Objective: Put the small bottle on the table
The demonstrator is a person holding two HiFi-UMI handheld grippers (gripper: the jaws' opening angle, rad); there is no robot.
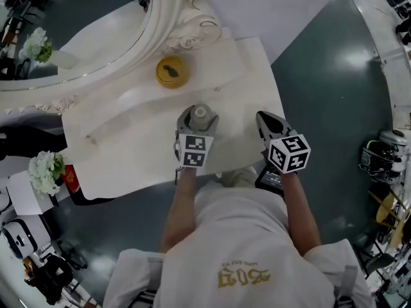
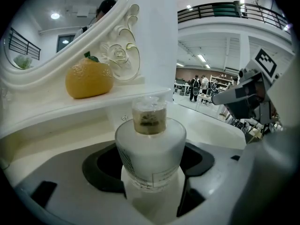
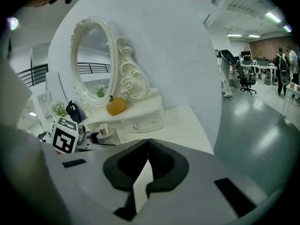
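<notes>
White and frosted, the small bottle (image 2: 150, 144) stands upright, clamped in my left claw (image 2: 150, 162); I'd settle its base flat on the worktop (image 1: 128, 153) before letting go, with my right claw (image 3: 145, 165) closed on nothing.

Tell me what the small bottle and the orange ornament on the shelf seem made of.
Small bottle: frosted, translucent white body with printed lettering. It could be glass or plastic; the look leaves it open. Orange ornament: smooth, glossy, evenly coloured skin with a stiff green leaf, so probably glazed ceramic or plastic rather than real fruit.
</notes>
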